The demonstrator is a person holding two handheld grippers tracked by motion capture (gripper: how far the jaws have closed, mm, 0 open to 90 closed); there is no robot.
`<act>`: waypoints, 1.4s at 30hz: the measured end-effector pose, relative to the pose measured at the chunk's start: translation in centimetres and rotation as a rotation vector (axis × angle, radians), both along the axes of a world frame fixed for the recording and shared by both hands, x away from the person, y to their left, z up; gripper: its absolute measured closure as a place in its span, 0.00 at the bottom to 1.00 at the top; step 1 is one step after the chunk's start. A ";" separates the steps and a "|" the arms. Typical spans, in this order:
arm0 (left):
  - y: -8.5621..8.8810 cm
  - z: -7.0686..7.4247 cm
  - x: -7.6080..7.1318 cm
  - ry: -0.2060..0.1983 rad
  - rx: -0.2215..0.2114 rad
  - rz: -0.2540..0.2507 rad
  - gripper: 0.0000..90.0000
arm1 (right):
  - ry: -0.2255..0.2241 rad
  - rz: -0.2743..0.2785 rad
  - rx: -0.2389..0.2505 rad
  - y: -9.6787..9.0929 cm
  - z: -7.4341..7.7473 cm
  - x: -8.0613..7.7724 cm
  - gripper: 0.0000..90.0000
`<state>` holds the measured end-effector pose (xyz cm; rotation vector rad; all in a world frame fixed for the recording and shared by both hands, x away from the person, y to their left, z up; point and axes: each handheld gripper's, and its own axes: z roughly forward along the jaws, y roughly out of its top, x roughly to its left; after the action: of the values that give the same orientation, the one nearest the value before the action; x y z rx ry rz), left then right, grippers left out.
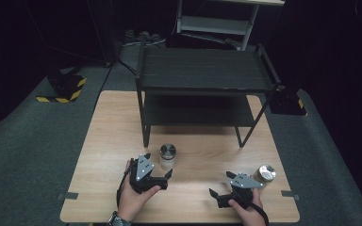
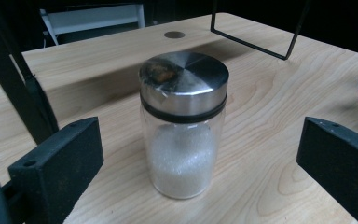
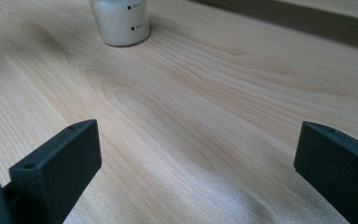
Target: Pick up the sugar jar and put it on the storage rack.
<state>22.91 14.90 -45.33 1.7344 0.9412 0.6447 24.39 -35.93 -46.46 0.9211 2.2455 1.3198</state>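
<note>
A black two-tier shelf rack (image 1: 202,75) stands at the far side of the wooden table (image 1: 108,141).

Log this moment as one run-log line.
left gripper: open, facing jar | right gripper: open, empty | second jar: beside right gripper | shelf rack: bare
</note>
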 end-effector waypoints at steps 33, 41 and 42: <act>-1.9 -1.7 4.0 0.019 -0.072 0.045 0.13 | 0.008 -0.001 0.012 -0.2 0.0 0.1 0.01; -1.8 -2.3 4.1 0.003 -0.089 0.042 0.27 | 0.009 0.000 0.013 -0.3 0.0 0.2 0.01; -1.9 -2.5 3.9 -0.013 -0.090 0.044 0.28 | 0.010 0.000 0.014 -0.3 0.0 0.2 0.01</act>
<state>26.76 13.01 -47.80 1.6320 0.9868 0.6315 24.58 -36.20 -46.50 0.9350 2.2463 1.3356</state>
